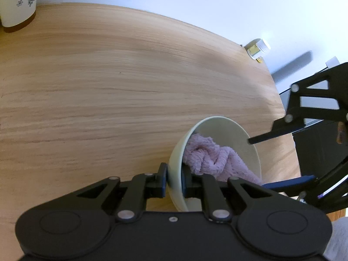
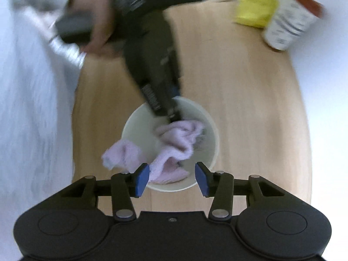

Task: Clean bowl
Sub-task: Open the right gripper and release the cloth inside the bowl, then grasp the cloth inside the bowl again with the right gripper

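The left gripper (image 1: 174,179) is clamped on the bowl (image 1: 230,134): one finger sits outside the near wall, the other inside, with the wall pinched between the blue pads. The bowl's lowest part is cut off behind the gripper body, so its footing on the table (image 1: 121,91) cannot be seen from this side. A pink cloth (image 1: 208,158) lies bunched inside the bowl, its near end hidden behind the inner finger.

The right gripper (image 2: 171,179) hangs above the bowl's near rim with its fingers spread wide and nothing between the pads. From its view the bowl (image 2: 139,121) stands on the table (image 2: 250,100), with the cloth (image 2: 174,139) heaped in it and one corner flopped over the left rim. The far rim is covered by the left gripper (image 2: 171,111), which reaches in from above; its fingertips are lost in blur there.

That whole view is smeared by motion. The hand (image 2: 95,24) on the left gripper's handle is only a soft shape, and the cup (image 2: 291,19) and a yellow object (image 2: 256,6) at the table's far edge cannot be read. In the left view the cup (image 1: 18,2) is cropped at the corner, and a small bottle (image 1: 258,49) stands at the table's far edge.
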The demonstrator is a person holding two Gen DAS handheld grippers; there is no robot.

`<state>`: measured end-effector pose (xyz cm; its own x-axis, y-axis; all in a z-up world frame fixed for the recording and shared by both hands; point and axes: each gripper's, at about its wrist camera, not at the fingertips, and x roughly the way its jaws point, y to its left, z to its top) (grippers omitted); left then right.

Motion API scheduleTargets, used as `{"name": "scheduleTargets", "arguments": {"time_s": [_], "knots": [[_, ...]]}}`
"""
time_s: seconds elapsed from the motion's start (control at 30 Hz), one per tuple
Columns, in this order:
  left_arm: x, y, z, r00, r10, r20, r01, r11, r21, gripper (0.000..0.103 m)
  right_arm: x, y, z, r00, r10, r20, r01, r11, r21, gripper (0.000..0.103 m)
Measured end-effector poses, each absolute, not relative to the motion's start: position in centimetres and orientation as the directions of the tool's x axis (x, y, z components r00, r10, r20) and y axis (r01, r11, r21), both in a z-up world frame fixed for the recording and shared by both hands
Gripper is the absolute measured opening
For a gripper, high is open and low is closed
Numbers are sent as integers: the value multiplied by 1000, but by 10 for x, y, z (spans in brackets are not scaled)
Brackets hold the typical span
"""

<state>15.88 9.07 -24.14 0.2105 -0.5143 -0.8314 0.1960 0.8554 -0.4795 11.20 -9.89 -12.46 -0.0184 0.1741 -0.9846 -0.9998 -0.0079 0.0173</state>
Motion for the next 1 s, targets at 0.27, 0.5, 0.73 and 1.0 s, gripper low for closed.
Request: {"name": "scheduleTargets", "arguments": {"time_s": [0.27,0.5,0.73,1.0], "knots": [[158,92,-241,207,-522,-828,194,851,-488,12,105,-80,-146,2,150,-989,-992,-121,-21,52],[156,94,-242,211,-527,-824,187,849,-495,11,98,-77,-160,10,169,-985,-989,-144,-35,52],[155,96,-241,210,-528,-823,182,848,-497,12,98,-74,-173,-2,170,-986,-994,-110,-17,49],[151,95,-238,223,-516,-827,171,856,-488,11,94,-67,-182,-30,128,-991,-1000,4,31,28]]}}
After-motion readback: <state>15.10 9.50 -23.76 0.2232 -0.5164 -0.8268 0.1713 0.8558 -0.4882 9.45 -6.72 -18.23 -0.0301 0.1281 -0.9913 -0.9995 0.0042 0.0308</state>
